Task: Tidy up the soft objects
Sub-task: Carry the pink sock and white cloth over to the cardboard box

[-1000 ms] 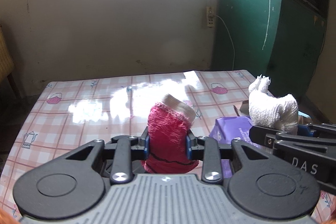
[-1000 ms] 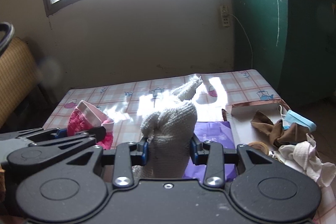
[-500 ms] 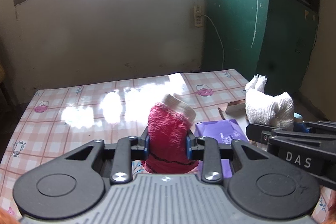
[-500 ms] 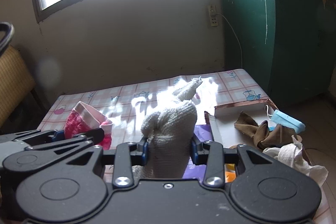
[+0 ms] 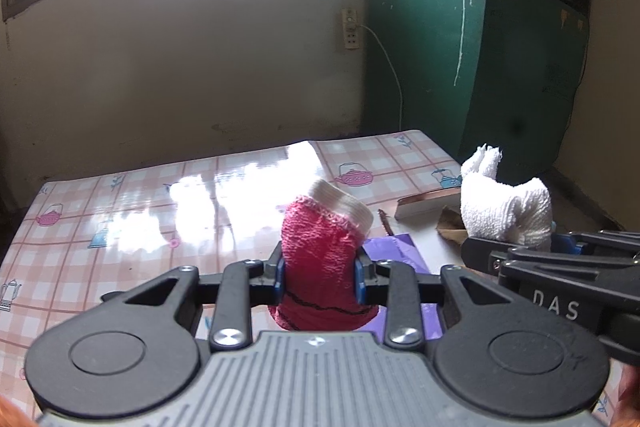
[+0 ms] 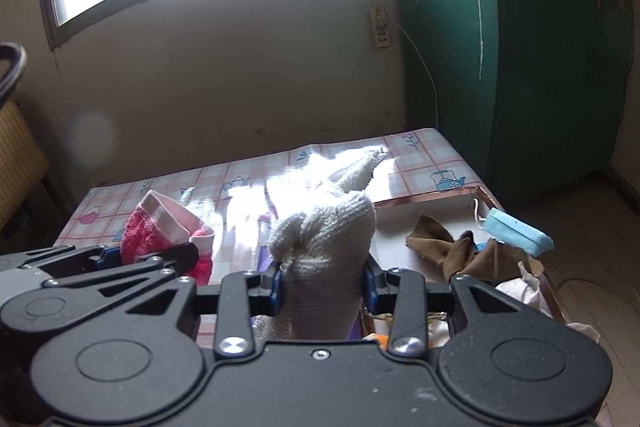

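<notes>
Left gripper (image 5: 319, 277): jaws closed on a red sock (image 5: 320, 255), pinched at mid-body between the blue pads. Sock stands upright out of the grip, pale ribbed cuff at the top tilted to the right, lower end hanging below the fingers. Held above the table (image 5: 140, 211), not touching it.

Right gripper (image 6: 322, 283): jaws closed on a white sock (image 6: 324, 239), bunched and thick, squeezed between the blue pads. A pointed end sticks up and away toward the far table edge; some of it hangs below the fingers. Also held off the surface.

The two grippers sit side by side, left one just left of the right. From the right wrist view the red sock shows at the left, in the other tool's grip.

Below and between them: a purple packet (image 5: 400, 251) lying flat on the table, partly hidden by both socks.

Right of that: a shallow box (image 6: 424, 201) with a copper-coloured rim, white inside. In it lie a brown cloth (image 6: 448, 247), crumpled; a light blue face mask (image 6: 516, 231) near the right rim; white crumpled fabric (image 6: 524, 279) at the near right corner.

Table cover is pink check with teapot prints, strong window glare across the middle.
</notes>
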Demonstrator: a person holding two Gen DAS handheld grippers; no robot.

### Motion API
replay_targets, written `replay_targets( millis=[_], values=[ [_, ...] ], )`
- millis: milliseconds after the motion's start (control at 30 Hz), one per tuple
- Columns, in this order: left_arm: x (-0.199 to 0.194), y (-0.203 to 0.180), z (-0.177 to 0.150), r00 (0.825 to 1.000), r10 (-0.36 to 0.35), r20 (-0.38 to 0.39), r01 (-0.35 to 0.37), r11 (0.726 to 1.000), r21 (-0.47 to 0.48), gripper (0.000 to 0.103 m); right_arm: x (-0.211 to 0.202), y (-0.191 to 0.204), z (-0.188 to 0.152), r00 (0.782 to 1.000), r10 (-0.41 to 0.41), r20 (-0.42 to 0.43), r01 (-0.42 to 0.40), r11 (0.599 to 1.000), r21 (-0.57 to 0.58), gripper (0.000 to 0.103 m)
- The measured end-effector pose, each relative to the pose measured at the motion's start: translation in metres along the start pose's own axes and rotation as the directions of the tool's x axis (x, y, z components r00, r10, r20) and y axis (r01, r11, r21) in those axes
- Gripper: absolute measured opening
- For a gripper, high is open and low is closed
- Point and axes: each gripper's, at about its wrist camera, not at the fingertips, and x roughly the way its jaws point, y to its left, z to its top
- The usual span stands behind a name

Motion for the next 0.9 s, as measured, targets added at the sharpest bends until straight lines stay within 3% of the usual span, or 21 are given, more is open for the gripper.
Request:
replay_targets(
  millis=[900],
  values=[
    [0.018, -0.063, -0.002, 0.996, -0.090, -0.023, 0.091, 0.994, 0.067, 0.034, -0.006, -0.071, -0.009, 0.997, -0.075, -0.013, 0.076, 0.994, 0.080, 0.045]
  ],
)
